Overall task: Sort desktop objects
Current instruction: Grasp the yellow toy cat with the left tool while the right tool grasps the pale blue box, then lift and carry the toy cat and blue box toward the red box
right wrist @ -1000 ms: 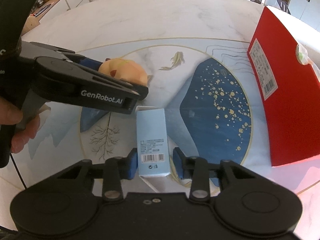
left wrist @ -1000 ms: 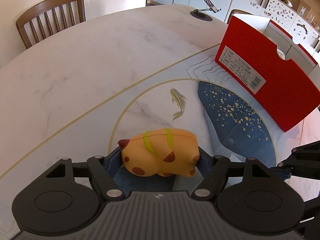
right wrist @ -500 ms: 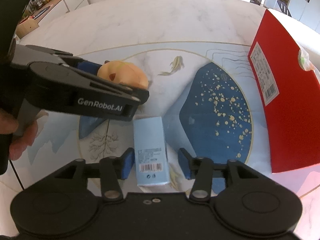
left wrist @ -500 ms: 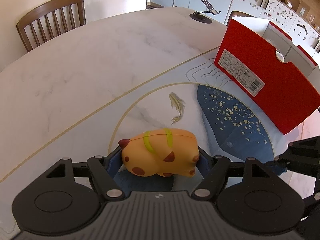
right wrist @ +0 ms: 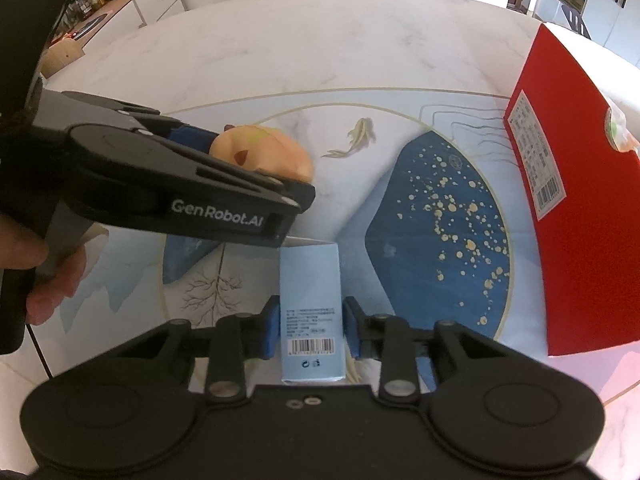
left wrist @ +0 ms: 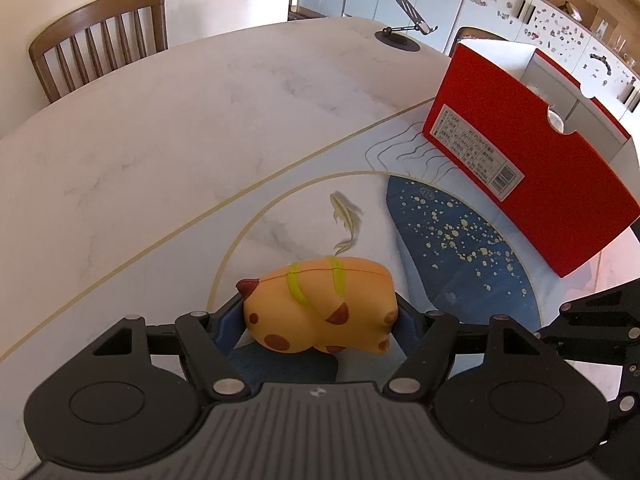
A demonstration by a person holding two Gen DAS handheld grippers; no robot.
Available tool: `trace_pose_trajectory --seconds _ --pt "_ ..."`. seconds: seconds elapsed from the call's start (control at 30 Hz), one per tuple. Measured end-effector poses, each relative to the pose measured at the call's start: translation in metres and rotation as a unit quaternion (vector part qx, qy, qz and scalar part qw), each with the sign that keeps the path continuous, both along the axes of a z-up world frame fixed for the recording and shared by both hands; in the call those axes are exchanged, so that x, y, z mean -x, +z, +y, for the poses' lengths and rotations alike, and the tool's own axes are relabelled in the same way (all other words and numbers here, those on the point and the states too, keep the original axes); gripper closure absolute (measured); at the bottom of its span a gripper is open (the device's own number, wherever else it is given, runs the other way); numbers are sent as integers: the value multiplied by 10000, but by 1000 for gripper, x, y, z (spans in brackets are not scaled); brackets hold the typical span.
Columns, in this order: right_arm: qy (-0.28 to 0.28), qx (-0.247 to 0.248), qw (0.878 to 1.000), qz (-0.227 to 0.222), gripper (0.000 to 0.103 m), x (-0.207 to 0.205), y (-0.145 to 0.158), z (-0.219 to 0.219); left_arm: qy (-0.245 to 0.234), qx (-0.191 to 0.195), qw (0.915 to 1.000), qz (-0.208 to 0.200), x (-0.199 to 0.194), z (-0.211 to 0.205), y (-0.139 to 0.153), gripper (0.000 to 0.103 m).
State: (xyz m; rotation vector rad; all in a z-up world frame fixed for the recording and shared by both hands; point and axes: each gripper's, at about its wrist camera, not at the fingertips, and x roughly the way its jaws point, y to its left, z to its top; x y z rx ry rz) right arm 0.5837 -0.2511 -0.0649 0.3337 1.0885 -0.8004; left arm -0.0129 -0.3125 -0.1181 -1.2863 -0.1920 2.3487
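A: Where is the orange toy (left wrist: 320, 306)?
B: Clamped between the left gripper's (left wrist: 320, 320) fingers, above the desk (left wrist: 160, 140).
A: And the right gripper (right wrist: 310, 330)?
B: Its fingers grasp the pale blue box (right wrist: 311, 312); the red box (right wrist: 580, 220) stands well apart.

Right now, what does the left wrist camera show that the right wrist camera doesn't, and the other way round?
Only the left wrist view shows the phone stand at the table's far edge and the left gripper head on, its fingers pressed against the orange spotted toy.

Only the right wrist view shows the light blue carton between the right gripper fingers, and the person's hand.

Both show the toy, the red box and the table's painted goldfish.
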Motion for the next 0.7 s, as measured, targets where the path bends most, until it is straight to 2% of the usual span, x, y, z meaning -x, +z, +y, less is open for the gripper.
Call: trace_pose_trajectory --seconds 0.27,0.7 --pt "-49 -36 10000 -54 74 10 9 4 1 -3 10000 1 -6 -1 9 30" --pt "-113 6 9991 -413 73 43 52 18 -251 -92 9996 75 -34 6 45 30"
